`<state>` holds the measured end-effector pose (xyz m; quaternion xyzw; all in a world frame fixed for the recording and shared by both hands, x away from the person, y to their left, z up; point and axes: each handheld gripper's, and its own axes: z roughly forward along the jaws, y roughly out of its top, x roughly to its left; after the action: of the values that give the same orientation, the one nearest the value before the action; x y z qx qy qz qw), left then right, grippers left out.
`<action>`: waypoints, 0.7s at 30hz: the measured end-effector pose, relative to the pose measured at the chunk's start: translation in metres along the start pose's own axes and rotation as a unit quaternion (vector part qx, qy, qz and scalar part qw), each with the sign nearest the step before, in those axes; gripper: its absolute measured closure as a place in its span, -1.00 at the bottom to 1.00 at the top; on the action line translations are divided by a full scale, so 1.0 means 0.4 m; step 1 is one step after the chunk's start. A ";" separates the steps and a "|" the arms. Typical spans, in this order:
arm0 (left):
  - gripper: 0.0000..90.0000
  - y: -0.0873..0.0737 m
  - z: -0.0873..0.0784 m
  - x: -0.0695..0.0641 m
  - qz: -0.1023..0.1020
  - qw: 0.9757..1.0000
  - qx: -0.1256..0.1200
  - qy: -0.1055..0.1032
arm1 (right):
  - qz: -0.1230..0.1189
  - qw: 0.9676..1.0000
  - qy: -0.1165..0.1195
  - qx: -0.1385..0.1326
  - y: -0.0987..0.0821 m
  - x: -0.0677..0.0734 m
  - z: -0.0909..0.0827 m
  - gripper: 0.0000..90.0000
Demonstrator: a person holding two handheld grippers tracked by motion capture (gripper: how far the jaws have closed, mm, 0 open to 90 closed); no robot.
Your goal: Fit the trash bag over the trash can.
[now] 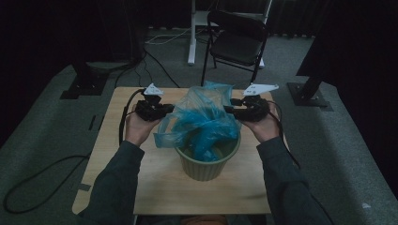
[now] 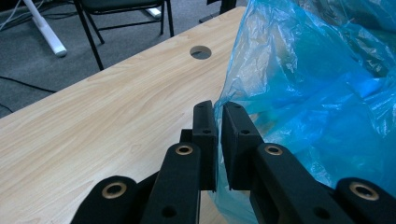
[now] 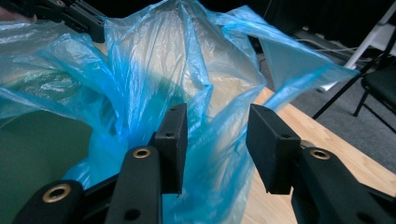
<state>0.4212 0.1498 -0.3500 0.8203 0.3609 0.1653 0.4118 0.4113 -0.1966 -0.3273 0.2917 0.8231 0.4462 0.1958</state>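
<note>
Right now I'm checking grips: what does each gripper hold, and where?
Left gripper pinches the blue plastic bag by its edge; right gripper is open, holding nothing.

A translucent blue plastic bag (image 1: 204, 117) is seen over a ribbed pale-green bin (image 1: 206, 165), centre frame, on a light woodgrain table (image 1: 155, 187).

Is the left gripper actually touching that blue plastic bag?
Touching. In the left gripper view, the left gripper has its jaws nearly shut with the edge of the blue bag pinched in the narrow slit between them.
</note>
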 end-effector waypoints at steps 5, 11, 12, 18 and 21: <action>0.86 -0.001 0.000 0.000 0.000 1.000 -0.002 -0.001 | 0.002 1.000 -0.002 0.022 0.006 -0.011 0.031 0.32; 0.87 -0.011 -0.004 0.005 0.007 1.000 0.005 0.004 | 0.018 0.999 0.019 0.047 -0.010 -0.034 0.051 0.98; 0.87 -0.017 -0.003 0.010 0.004 1.000 0.007 0.006 | 0.019 0.998 0.016 0.052 -0.013 -0.036 0.052 1.00; 0.91 -0.035 0.002 0.032 -0.009 1.000 0.018 0.013 | 0.038 0.997 0.001 0.074 -0.038 -0.054 0.053 1.00; 0.92 -0.045 0.010 0.041 -0.017 0.999 0.025 0.014 | 0.041 0.996 0.001 0.084 -0.050 -0.061 0.055 1.00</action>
<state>0.4263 0.1667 -0.3672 0.8215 0.3843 0.1609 0.3892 0.4363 -0.2075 -0.3545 0.3405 0.8450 0.3837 0.1510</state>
